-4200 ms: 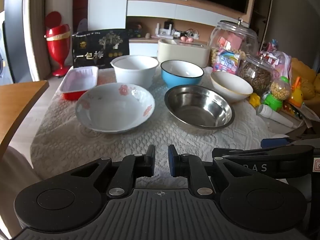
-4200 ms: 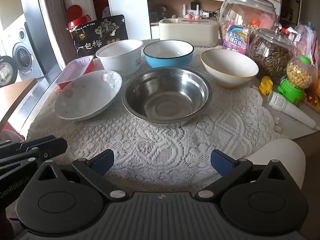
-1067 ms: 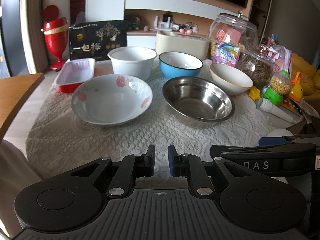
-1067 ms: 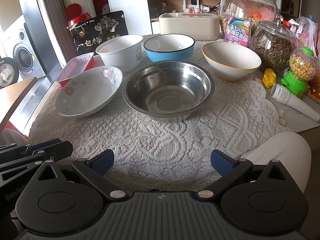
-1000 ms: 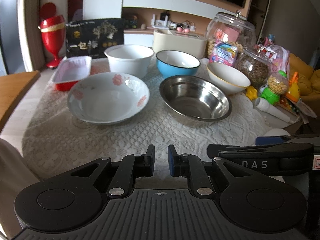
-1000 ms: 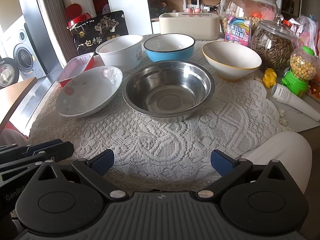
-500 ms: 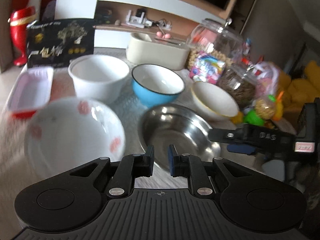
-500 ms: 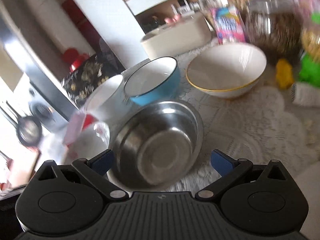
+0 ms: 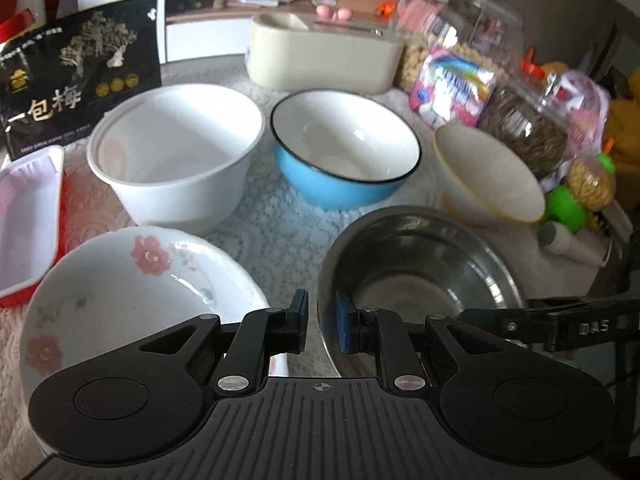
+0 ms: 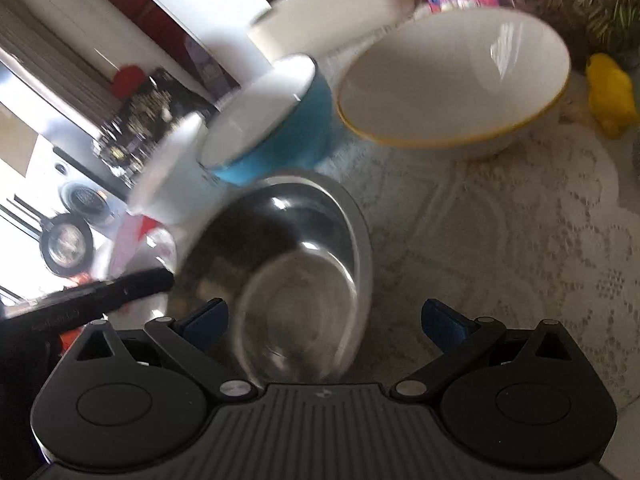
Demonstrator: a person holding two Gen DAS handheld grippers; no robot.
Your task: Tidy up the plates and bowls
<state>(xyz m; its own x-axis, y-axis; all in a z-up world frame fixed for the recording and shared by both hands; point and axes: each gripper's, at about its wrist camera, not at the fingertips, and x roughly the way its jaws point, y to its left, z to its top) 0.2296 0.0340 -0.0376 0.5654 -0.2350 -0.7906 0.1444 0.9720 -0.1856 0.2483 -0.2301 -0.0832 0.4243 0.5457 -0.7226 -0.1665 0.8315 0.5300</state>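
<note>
Five bowls sit close together on a white lace tablecloth [image 9: 276,240]. At the front left is a wide white bowl with pink flowers [image 9: 132,300]. Just beside it, at the front right, is a shiny round metal bowl [image 9: 420,276]. Behind them stand a deep plain white bowl [image 9: 176,152], a blue bowl with a white inside and a dark rim [image 9: 344,156], and a cream bowl with a thin yellow rim [image 9: 488,176]. A red tray with a pale inside [image 9: 28,216] lies at the far left.

The left gripper [image 9: 322,322] hangs low between the flower bowl and the metal bowl. Its jaws are almost closed, with only a thin gap, and nothing is held in them. Its right fingertip, with a blue pad, shows against the metal bowl's near rim.

The right gripper [image 10: 324,320] has its jaws wide apart and holds nothing. It tilts down over the metal bowl, and the bowl's right rim shows between its fingers. This view is blurry.

Behind the bowls are a cream box [image 9: 324,56], a black snack bag [image 9: 76,76] and big glass jars [image 9: 460,44] of snacks.
</note>
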